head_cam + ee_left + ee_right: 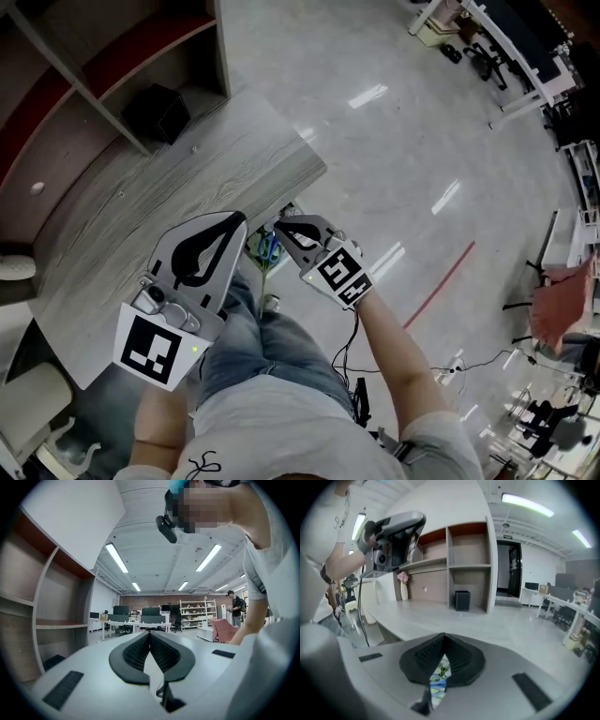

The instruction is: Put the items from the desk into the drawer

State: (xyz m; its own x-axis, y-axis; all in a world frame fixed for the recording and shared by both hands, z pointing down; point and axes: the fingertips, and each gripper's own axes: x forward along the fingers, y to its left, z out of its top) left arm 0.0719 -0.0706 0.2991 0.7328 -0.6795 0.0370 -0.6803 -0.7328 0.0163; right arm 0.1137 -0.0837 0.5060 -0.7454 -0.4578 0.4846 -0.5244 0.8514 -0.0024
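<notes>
1. The left gripper (pixel 150 634) has its jaws closed tip to tip with nothing between them, and hangs idle at the near edge of the desk (pixel 141 206)
2. The right gripper (pixel 442 638) is likewise closed and empty, just off the desk's near corner
3. A colourful item (pixel 267 246) lies below the desk edge between both grippers, apparently in the drawer, whose body cannot be made out
4. The desk top looks bare; a black box (pixel 157 111) sits in the shelf behind it
5. Judgement: loading is nearly done, and the closed jaws suit pushing the drawer shut

head view: steeply down | left gripper view: room (pixel 154 613) | right gripper view: desk (pixel 417 616)
</notes>
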